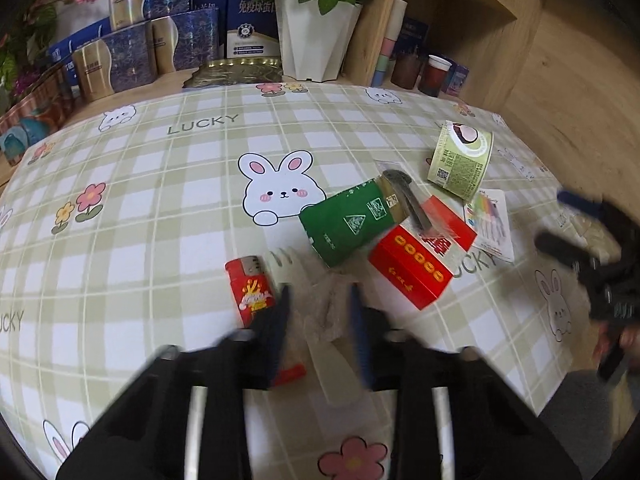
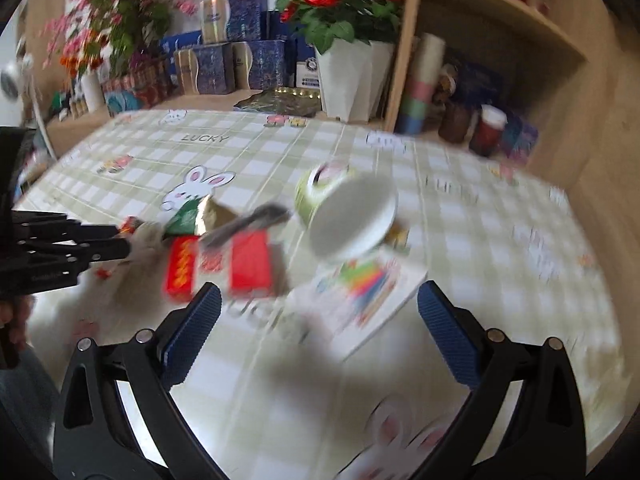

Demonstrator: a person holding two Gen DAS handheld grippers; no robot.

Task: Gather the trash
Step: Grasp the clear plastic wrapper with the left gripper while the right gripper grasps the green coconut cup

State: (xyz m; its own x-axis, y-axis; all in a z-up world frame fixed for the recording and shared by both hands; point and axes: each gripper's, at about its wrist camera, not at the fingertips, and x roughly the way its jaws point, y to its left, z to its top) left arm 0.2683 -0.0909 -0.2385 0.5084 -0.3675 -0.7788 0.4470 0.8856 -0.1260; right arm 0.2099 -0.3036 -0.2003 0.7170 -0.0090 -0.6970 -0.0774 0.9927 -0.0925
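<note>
Trash lies on the checked tablecloth (image 1: 180, 184): a red snack pack (image 1: 251, 288), a green carton (image 1: 346, 220), a red box (image 1: 416, 264), a green paper cup on its side (image 1: 460, 160), a colourful card (image 1: 490, 216) and a crumpled clear wrapper (image 1: 324, 308). My left gripper (image 1: 320, 312) is partly closed around the wrapper, its fingers touching it or nearly so. My right gripper (image 2: 320, 320) is open and empty above the card (image 2: 360, 296), in front of the cup (image 2: 344, 216) and red box (image 2: 224, 268). It also shows in the left wrist view (image 1: 592, 248).
A white flower pot (image 1: 316, 36), blue and gold boxes (image 1: 132, 52) and a dark tray (image 1: 236, 72) stand along the back. A wooden shelf (image 1: 452, 20) with jars and cups stands at the back right. The table edge lies to the right.
</note>
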